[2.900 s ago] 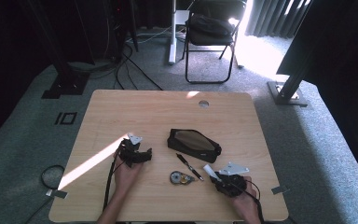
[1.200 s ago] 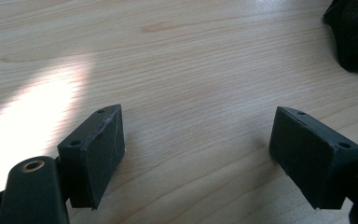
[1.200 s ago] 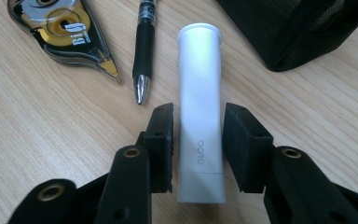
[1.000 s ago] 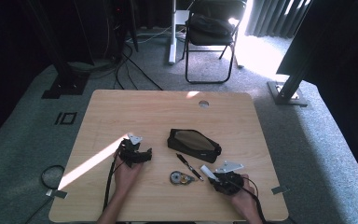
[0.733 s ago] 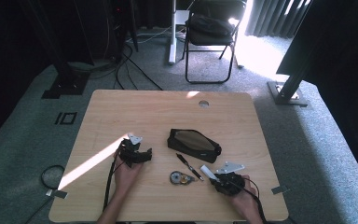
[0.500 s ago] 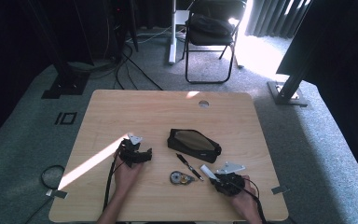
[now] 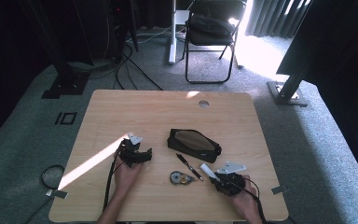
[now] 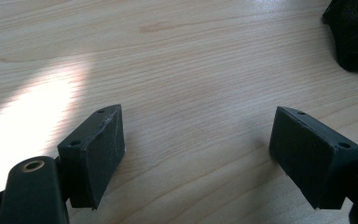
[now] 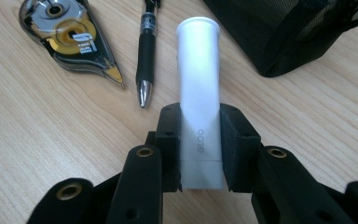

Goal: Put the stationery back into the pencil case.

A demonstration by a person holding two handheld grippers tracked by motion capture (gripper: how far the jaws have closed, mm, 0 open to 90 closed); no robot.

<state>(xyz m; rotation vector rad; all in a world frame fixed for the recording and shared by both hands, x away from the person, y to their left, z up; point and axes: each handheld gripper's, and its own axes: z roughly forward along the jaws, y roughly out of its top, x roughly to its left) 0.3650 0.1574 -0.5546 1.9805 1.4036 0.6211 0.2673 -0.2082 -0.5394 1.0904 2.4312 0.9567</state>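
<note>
The right gripper (image 9: 199,140) is clamping a white glue stick (image 9: 198,88), its jaws having just closed on the tube with both pads pressing its sides. The stick is lying near the desk's (image 7: 121,107) front edge, toward the right corner, beside a pen (image 9: 147,51), a tape roller (image 9: 70,37) and a black pouch (image 9: 284,32). The left gripper (image 8: 196,154) is resting wide open over bare wood, holding nothing.
</note>
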